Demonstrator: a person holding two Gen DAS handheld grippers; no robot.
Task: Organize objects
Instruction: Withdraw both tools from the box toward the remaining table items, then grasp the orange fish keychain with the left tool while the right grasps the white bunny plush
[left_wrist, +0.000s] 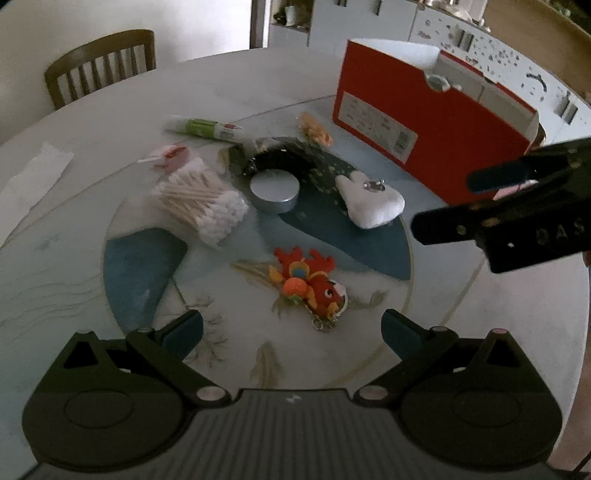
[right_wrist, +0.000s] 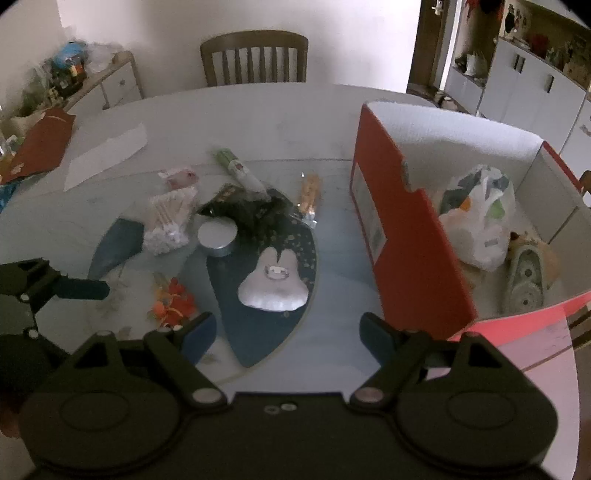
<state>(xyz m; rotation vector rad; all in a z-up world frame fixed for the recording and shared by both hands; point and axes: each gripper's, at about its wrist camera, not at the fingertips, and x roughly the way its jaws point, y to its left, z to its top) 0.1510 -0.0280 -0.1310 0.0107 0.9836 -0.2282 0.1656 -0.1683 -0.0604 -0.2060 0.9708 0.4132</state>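
Observation:
A red cardboard box (right_wrist: 410, 236) stands open at the right of the round table; it also shows in the left wrist view (left_wrist: 436, 125). Inside lie a white plastic bag (right_wrist: 476, 218) and a pale patterned item (right_wrist: 524, 280). On the table lie a red plush fish keychain (left_wrist: 310, 284), a white rabbit-shaped pouch (right_wrist: 273, 284), a round tin (left_wrist: 274, 192), a pack of cotton swabs (left_wrist: 201, 201), a black bag (right_wrist: 247, 210), a green tube (left_wrist: 203, 127) and an orange snack packet (right_wrist: 310, 194). My left gripper (left_wrist: 291, 332) is open above the fish. My right gripper (right_wrist: 286, 338) is open, near the pouch.
A wooden chair (right_wrist: 255, 57) stands behind the table. A white paper sheet (right_wrist: 107, 155) lies at the far left. A pink wrapped sweet (left_wrist: 171, 155) lies by the swabs. White cabinets (right_wrist: 535, 85) stand at the back right. A cluttered sideboard (right_wrist: 74, 81) is at the left.

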